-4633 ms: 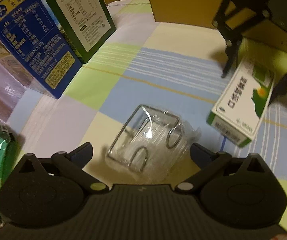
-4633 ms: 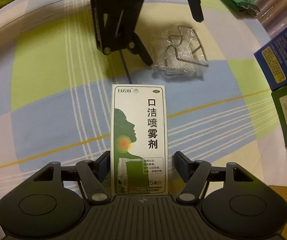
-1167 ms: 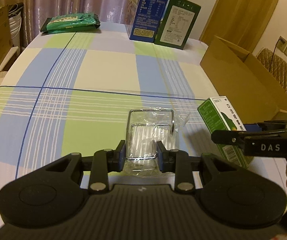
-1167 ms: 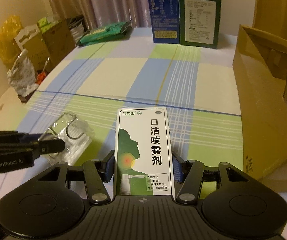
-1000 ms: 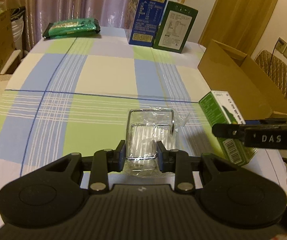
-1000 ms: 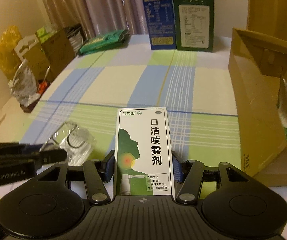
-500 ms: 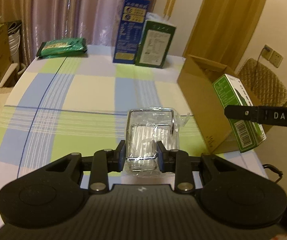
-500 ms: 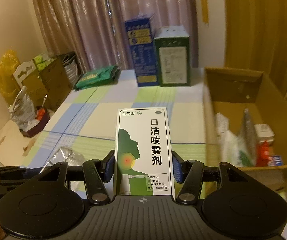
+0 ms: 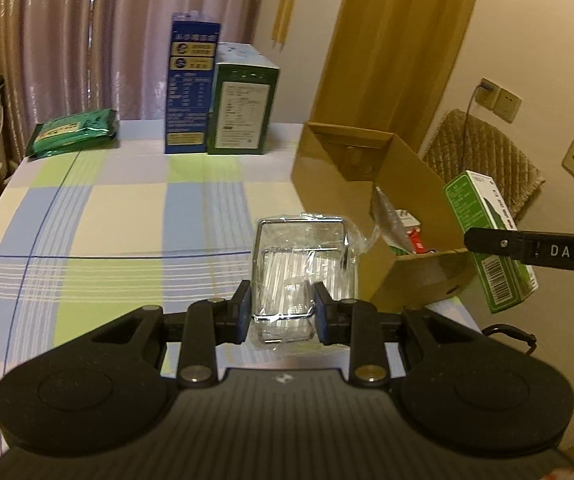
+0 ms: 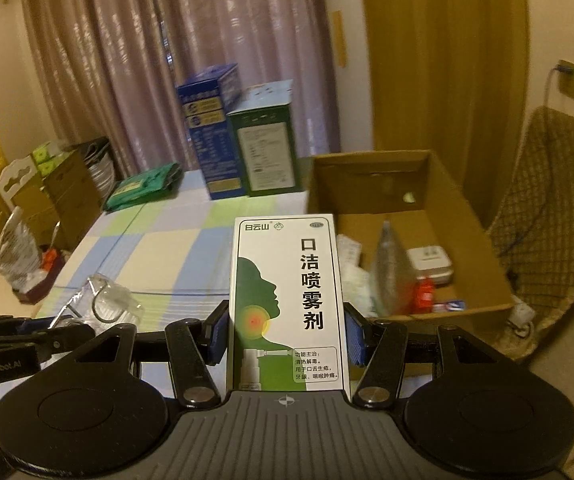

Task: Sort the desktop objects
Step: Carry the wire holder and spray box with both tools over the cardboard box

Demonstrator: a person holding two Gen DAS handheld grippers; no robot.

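- Plainly the carry step is in hand — both grippers are loaded and held up above the table [image 9: 99, 216], facing the open carton [image 10: 439, 184] that stands at the table's right edge.
- Left gripper [image 9: 283, 312]: jaws closed to a narrow gap, pinching the near end of the wire rack [image 9: 303, 256], which juts forward over the table's right half, clear of the cloth.
- Right gripper [image 10: 287, 336]: blue pads pressed on both long sides of the spray box [image 10: 287, 300], which stands upright in the grip, just to the near left of the carton's opening; the left view shows it level with the carton's near right corner.
- Next move, as I judge it — bring each load over the carton's opening, lower it past the rim, then spread the jaws. One at a time seems wiser, since the grippers sit near each other.
- Carton already holds a white case, a red packet and some clear wrapping, so bare floor is mostly toward its far wall.
- Rack: chrome wire bent in a rectangle with smaller loops, sealed in a crinkled clear bag; the film may slip or snag on the rim.
- Spray box: tall, white and green, with a head in profile and black Chinese lettering; rigid card, likely light.
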